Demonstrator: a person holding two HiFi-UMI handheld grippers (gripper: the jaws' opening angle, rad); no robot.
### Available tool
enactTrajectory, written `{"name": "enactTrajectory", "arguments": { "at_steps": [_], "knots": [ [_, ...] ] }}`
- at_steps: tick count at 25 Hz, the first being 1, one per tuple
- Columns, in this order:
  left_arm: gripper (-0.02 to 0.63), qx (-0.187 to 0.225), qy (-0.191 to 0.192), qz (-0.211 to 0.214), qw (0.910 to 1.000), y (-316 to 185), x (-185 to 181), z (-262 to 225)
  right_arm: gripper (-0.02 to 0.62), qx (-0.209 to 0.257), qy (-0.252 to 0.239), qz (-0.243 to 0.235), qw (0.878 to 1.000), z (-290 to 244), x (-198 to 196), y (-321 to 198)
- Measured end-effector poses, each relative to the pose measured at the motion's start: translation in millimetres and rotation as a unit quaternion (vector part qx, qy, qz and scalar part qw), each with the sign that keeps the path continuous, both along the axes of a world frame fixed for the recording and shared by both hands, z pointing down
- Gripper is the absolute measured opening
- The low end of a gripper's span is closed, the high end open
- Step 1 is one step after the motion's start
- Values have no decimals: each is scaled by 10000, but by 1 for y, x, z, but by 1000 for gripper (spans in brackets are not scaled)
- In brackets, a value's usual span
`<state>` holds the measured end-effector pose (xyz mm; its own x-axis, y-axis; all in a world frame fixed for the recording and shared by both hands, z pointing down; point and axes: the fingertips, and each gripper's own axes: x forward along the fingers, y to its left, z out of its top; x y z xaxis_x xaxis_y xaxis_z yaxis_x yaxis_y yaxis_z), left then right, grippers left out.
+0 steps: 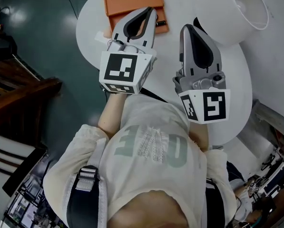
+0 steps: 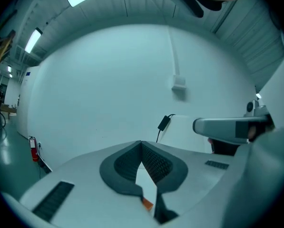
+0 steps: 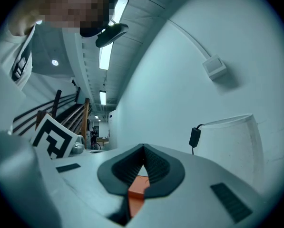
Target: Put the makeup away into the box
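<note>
In the head view, both tongs are held above a round white table (image 1: 92,20), pointing toward 12 o'clock. The left gripper (image 1: 149,11) overlaps the 5 o'clock part of the orange box (image 1: 132,1), which lies flat at the table's 12 o'clock edge. The right gripper (image 1: 187,28) is just beside it at 3 o'clock, over bare tabletop. A small dark item (image 1: 161,23) sits at the box's 4 o'clock corner, too small to name. A white tub (image 1: 249,8) stands at the table's 2 o'clock.

Only the gripper views settle the jaws. In the left gripper view the 2 ribbed pads meet at their tips, closed on nothing. The slit below them shows white tabletop and a sliver of orange. In the right gripper view the pads are likewise closed tip to tip and hold nothing, and the box fills the slit beneath as an orange block (image 3: 138,189).

The gripper views also show the room, which the head view does not. The left gripper view has a white wall with a socket box (image 2: 179,83) at 12 o'clock and the right gripper's body (image 2: 232,127) at 3 o'clock. The right gripper view has the left gripper's marker cube (image 3: 53,139) at 9 o'clock, with stair rails (image 3: 61,110) behind it. It also shows a black adapter (image 3: 195,137) hanging on the tub's side.
</note>
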<state>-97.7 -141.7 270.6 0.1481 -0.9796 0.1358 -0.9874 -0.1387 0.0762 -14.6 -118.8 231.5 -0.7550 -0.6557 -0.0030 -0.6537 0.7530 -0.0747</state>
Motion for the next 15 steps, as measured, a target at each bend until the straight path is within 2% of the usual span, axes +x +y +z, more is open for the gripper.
{"name": "enactTrajectory", "arguments": {
  "at_steps": [2,6,8,10,12,15],
  "knots": [
    [8,92,-27,-54,9999,6,-3,-8,5,13,-5,-47,10000,-2,-3,1],
    [8,80,328,-116,9994,9,-12,-5,5,-2,-4,-132,9999,2,-8,4],
    [8,30,316,-255,9992,10,-20,-1,5,-19,-19,-203,9998,4,-12,4],
    [8,7,311,-488,9983,14,-33,4,5,-53,-40,-323,9995,7,-16,5],
    [8,-29,481,-787,9957,18,-49,16,5,-87,9,-377,9993,13,-13,5],
    [9,-291,570,-1440,9875,31,-93,49,5,-128,138,-298,9994,20,-7,7]
  ]
}}
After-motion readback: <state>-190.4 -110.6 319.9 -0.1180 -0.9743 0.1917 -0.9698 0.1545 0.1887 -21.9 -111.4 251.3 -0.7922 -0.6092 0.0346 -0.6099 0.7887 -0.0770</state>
